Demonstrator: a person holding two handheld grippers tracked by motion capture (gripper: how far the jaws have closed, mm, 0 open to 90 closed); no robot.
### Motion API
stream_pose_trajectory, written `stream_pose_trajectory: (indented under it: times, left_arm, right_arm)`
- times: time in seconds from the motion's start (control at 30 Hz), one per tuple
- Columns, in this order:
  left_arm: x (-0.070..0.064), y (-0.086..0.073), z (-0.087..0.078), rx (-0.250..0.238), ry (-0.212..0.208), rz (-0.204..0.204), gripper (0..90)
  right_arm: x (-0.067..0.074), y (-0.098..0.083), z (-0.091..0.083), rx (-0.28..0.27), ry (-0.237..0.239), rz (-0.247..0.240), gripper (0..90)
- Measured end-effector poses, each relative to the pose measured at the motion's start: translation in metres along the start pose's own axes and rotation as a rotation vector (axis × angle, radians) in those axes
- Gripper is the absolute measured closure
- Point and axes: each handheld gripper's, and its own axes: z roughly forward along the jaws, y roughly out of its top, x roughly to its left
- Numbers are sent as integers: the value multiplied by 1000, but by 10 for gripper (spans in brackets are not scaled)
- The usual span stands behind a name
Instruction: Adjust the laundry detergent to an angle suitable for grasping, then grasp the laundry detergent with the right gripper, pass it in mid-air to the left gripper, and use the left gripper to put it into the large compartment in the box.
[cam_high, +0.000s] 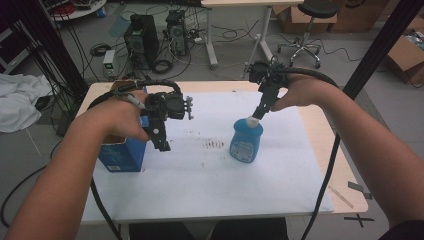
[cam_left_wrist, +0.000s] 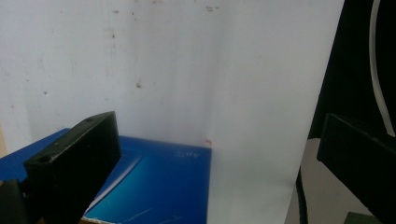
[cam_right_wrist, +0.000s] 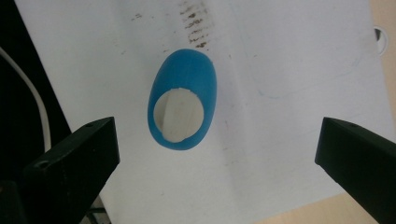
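A blue bottle (cam_high: 246, 144) with a white cap (cam_high: 253, 121) stands upright right of the middle of the white sheet. My right gripper (cam_high: 258, 114) hangs just above the cap, pointing down. In the right gripper view the jaws of my right gripper (cam_right_wrist: 217, 140) stand wide open, with the cap (cam_right_wrist: 180, 116) and blue body (cam_right_wrist: 187, 70) below them, untouched. A blue box (cam_high: 122, 154) stands at the sheet's left edge. My left gripper (cam_high: 162, 142) hovers beside its right top edge, open and holding nothing. The box top (cam_left_wrist: 159, 186) shows under my left gripper (cam_left_wrist: 219, 140).
A white sheet (cam_high: 210, 185) covers most of the wooden table (cam_high: 345, 190), with brown stains (cam_high: 215, 144) at its middle. Beyond the far edge are computer towers (cam_high: 142, 37), a second table and a stool (cam_high: 312, 25). A black frame post (cam_high: 380, 45) rises at the right.
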Motion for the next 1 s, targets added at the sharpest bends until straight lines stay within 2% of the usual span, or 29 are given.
stream_pose_trajectory:
  times: [0.23,0.47,0.7,0.83,1.0]
  left_arm:
    - [4,1,0,13,-13,-3,1]
    - [4,3,-4,13,-8,-7,1]
    - [5,4,-6,15,-1,3,1]
    - [5,3,-4,10,2,2,1]
    - [3,4,-3,12,-7,8,1]
  right_arm:
    - [-3,-2,0,19,10,-10,0]
    - [-5,-3,1,18,11,-22,0]
    - [-4,-3,-2,10,7,-17,0]
    - [-3,-2,-1,23,-1,-18,0]
    - [0,-1,-3,17,-3,-24,0]
